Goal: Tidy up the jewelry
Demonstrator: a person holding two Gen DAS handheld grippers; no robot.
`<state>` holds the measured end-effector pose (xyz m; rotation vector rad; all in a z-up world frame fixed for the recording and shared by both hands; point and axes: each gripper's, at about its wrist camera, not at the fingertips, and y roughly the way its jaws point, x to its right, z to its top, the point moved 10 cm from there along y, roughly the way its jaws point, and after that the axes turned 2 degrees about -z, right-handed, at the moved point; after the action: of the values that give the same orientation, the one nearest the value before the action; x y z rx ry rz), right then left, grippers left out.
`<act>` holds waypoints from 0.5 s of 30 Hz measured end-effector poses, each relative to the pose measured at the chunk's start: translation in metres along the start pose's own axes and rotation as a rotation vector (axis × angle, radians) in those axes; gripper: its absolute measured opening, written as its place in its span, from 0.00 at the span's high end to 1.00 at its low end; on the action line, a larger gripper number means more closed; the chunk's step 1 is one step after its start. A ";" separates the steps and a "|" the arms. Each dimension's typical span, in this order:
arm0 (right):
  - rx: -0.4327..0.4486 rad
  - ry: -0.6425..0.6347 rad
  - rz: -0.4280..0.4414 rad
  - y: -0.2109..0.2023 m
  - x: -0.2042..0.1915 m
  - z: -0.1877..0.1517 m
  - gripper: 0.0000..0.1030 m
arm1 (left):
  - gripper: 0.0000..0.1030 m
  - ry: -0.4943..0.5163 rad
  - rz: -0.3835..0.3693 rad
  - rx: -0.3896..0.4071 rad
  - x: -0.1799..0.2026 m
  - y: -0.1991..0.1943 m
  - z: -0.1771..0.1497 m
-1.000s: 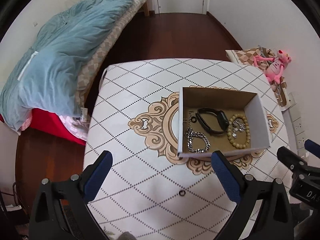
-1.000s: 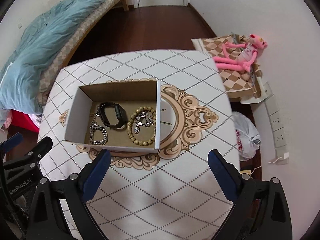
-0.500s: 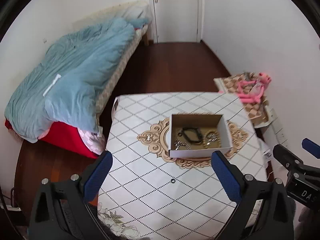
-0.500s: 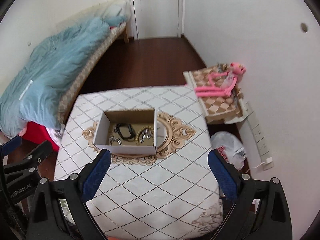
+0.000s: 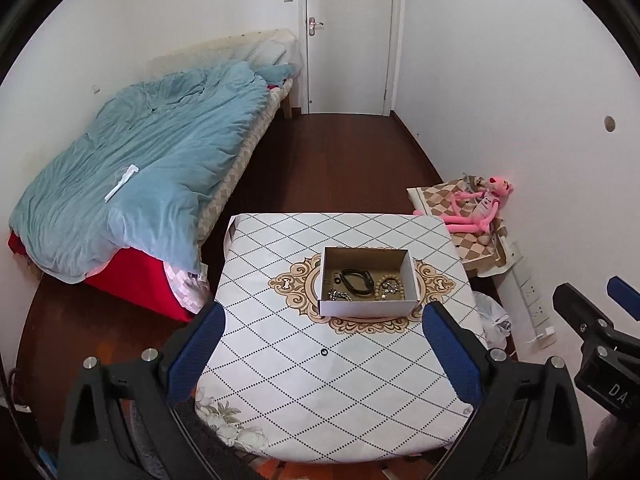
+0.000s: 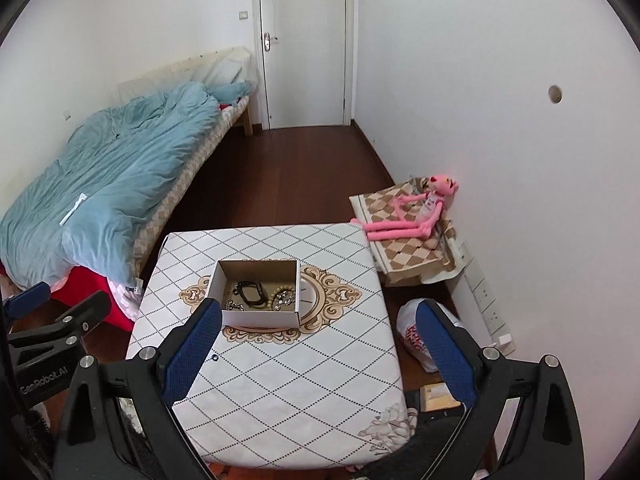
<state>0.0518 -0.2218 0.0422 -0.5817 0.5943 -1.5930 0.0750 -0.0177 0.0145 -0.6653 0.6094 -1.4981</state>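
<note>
Both grippers have pulled up and back since a second ago: the cardboard box (image 5: pixel 366 282), which then filled the middle of each view, now looks small on the table (image 5: pixel 340 392), and the whole bedroom shows around it. The box itself has not shifted; it sits on the gold medallion printed at the middle of the white, diamond-patterned tabletop. Inside it lie a black band (image 5: pixel 358 281), a wooden bead bracelet (image 5: pixel 390 286) to the band's right, and a silver chain (image 5: pixel 340 295) in the box's near left corner. A small dark ring (image 5: pixel 323 352) lies alone on the cloth, on the near side of the box and apart from it. Bare tabletop runs all round the box to the table's edges, widest on the near side. Left of the table stands a bed under a blue duvet (image 5: pixel 140 176), its corner close to the table's left edge; dark wood floor stretches beyond the box to a closed white door (image 5: pixel 348 36). Right of the table, against the wall, a pink plush toy (image 5: pixel 478 208) rests on a checkered cushion. The left gripper (image 5: pixel 322 356) hangs above the table's near part, blue pads spread wide, gripping nothing and touching nothing. The right gripper (image 6: pixel 320 354) hovers the same way, spread wide and empty, with the box between and beyond its fingers (image 6: pixel 192 356).
</note>
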 end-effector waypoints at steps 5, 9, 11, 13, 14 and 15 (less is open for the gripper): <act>0.004 0.005 0.010 -0.013 0.001 -0.002 0.04 | 0.03 -0.003 0.003 0.007 0.000 -0.009 -0.003; -0.027 0.004 0.022 -0.004 0.001 -0.004 0.04 | 0.03 -0.001 0.020 -0.020 -0.001 0.002 -0.005; -0.042 0.007 0.021 0.004 0.001 -0.003 0.04 | 0.02 -0.006 0.027 -0.041 -0.001 0.010 -0.003; -0.050 0.014 0.024 0.012 0.001 0.000 0.04 | 0.03 -0.005 0.039 -0.048 -0.001 0.015 -0.001; -0.052 0.017 0.026 0.016 0.001 0.002 0.04 | 0.02 -0.005 0.040 -0.051 0.000 0.019 0.001; -0.056 0.014 0.023 0.021 0.000 0.005 0.03 | 0.02 -0.006 0.041 -0.048 0.000 0.022 0.004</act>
<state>0.0704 -0.2243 0.0319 -0.6035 0.6552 -1.5642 0.0923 -0.0185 0.0013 -0.6908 0.6526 -1.4469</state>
